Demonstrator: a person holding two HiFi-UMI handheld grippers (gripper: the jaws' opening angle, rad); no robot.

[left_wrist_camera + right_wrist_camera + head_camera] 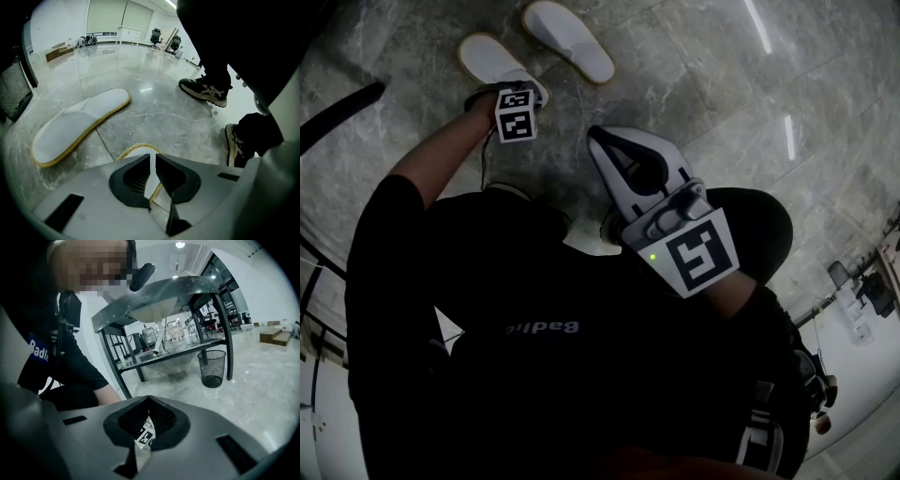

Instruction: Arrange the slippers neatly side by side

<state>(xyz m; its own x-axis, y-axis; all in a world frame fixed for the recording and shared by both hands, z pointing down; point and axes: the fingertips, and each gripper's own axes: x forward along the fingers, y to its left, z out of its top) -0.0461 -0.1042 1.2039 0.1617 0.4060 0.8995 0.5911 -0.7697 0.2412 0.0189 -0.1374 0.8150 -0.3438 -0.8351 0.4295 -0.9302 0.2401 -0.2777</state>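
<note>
The left gripper [152, 159] is pinching the yellow-edged rim of the near slipper [490, 58]. Its jaws are closing to a thin slit on that rim, low over the grey marble floor [722, 141]. The far slipper [569, 39] is lying just beside the near one, with a strip of floor between them. The right gripper [600, 141] is hanging close to the person's body, jaws pressing together on nothing. A mesh bin [212, 367] is standing under a metal table [159, 296], and something dark may be sitting in its bottom.
</note>
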